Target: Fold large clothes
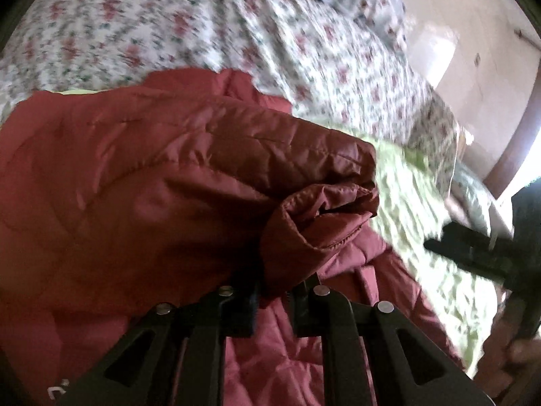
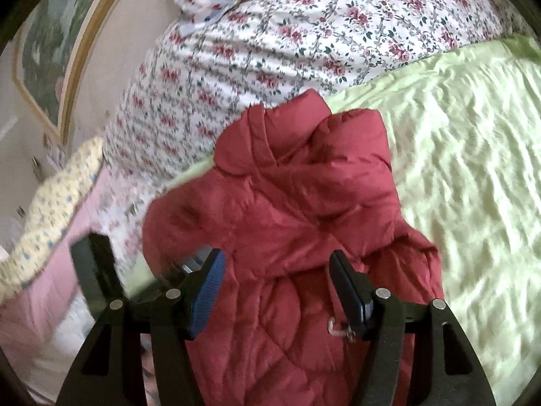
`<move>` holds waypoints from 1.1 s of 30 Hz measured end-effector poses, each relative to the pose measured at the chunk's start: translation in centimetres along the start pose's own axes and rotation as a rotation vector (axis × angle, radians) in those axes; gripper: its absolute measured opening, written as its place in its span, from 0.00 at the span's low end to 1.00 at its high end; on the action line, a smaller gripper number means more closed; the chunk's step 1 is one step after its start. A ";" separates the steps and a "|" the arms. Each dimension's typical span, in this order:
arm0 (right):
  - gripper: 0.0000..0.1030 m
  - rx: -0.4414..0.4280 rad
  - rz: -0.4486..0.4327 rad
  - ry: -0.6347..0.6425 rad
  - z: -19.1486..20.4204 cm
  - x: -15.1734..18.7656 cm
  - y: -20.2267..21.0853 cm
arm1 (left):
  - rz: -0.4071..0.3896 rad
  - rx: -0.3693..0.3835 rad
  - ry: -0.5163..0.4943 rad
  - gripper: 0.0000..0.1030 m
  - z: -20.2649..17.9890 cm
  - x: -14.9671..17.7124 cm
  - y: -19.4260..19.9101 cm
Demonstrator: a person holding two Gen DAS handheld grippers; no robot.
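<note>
Two grippers work one garment. Left gripper (image 1: 274,299) has its jaws clamped on a sleeve cuff (image 1: 324,216) of the red quilted jacket (image 2: 287,209); right gripper (image 2: 274,291) holds its jaws apart above the jacket front, gripping nothing. Jacket lies bunched on a green blanket (image 2: 456,155) over the floral-sheeted bed (image 2: 270,44). Folding appears barely begun: sleeve being drawn across, body folds remaining.

A bed covered by a pale green quilted spread (image 2: 466,176), with a white sheet printed in red roses and green leaves (image 2: 304,37) beyond it. A pale cream wall (image 1: 473,17) stands behind the bed; a gilt-framed picture (image 2: 50,54) hangs on it. Bright daylight enters at the right edge of the left wrist view. A pink cover (image 2: 44,297) lies at the bed's side.
</note>
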State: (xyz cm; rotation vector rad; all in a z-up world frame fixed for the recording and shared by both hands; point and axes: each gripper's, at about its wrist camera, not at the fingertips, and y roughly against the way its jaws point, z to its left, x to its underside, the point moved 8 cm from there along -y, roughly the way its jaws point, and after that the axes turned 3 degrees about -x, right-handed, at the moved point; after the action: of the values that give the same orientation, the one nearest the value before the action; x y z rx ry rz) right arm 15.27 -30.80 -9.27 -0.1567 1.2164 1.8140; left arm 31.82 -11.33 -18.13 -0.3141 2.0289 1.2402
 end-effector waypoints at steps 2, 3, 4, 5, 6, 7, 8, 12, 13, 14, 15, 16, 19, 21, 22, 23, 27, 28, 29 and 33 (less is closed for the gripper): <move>0.64 -0.037 0.007 -0.032 0.0 -0.8 -1.0 | 0.007 0.027 -0.028 0.11 -1.3 0.1 -1.4; 0.64 -0.051 0.014 -0.048 -0.2 -1.1 -1.5 | 0.012 0.031 -0.036 0.11 -1.8 0.1 -1.9; 0.64 -0.066 0.022 -0.069 -0.3 -1.4 -2.1 | 0.014 0.033 -0.043 0.11 -2.2 0.2 -2.3; 0.64 -0.082 0.030 -0.092 -0.5 -1.6 -2.8 | 0.015 0.035 -0.050 0.11 -2.5 0.0 -2.6; 0.64 -0.100 0.039 -0.114 -0.7 -1.8 -3.6 | 0.014 0.037 -0.053 0.12 -2.8 -0.1 -2.9; 0.64 -0.113 0.048 -0.135 -0.9 -1.9 -4.3 | 0.013 0.039 -0.054 0.12 -3.0 -0.2 -3.1; 0.64 -0.124 0.060 -0.157 -1.2 -1.9 -5.1 | 0.013 0.041 -0.054 0.13 -3.0 -0.3 -3.2; 0.21 -0.149 0.100 -0.186 -1.4 -1.7 -7.7 | 0.030 0.052 -0.045 0.21 -2.8 -0.8 -3.9; 0.18 -0.141 0.099 -0.182 -1.4 -1.8 -7.9 | 0.037 0.058 -0.041 0.25 -2.5 -0.2 -3.8; 0.14 -0.138 0.093 -0.174 -1.3 -1.8 -8.0 | 0.053 0.077 -0.032 0.35 -2.2 0.2 -3.6; 0.13 -0.138 0.084 -0.166 -1.1 -2.0 -7.8 | 0.066 0.099 -0.025 0.48 -2.1 0.3 -3.6; 0.12 -0.133 0.071 -0.157 -1.1 -2.2 -7.5 | 0.067 0.109 -0.023 0.55 -1.9 0.6 -3.1; 0.11 -0.116 0.035 -0.123 -1.1 -3.3 -6.4 | 0.058 0.119 -0.030 0.64 -1.3 0.5 -2.0; 0.10 -0.071 0.008 -0.095 -1.5 -4.2 -5.3 | 0.051 0.105 -0.029 0.64 -0.4 0.1 -1.1; 0.10 -0.053 0.002 -0.086 -1.8 -4.5 -5.0 | 0.044 0.097 -0.026 0.63 0.2 -0.1 -0.7; 0.10 -0.019 0.000 -0.069 -2.3 -4.8 -4.7 | 0.034 0.088 -0.020 0.63 0.8 -0.5 -0.3; 0.10 0.098 0.017 -0.016 -4.2 -5.0 -4.8 | -0.013 0.012 0.021 0.63 4.1 -3.5 1.1; 0.10 0.117 0.028 -0.010 -4.7 -4.8 -5.3 | -0.027 -0.009 0.033 0.63 5.0 -4.5 1.3; 0.10 0.132 0.038 -0.003 -5.0 -4.6 -5.7 | -0.039 -0.031 0.042 0.63 5.8 -5.3 1.4; 0.10 0.177 0.056 0.037 -5.7 -3.7 -6.9 | -0.070 -0.126 0.088 0.62 9.2 -8.7 0.6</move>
State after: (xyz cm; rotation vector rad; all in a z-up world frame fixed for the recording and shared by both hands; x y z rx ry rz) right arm 20.49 -36.93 -14.74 -0.0563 1.4129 1.7473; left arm 41.82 -4.59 -14.21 -0.5041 1.9995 1.3341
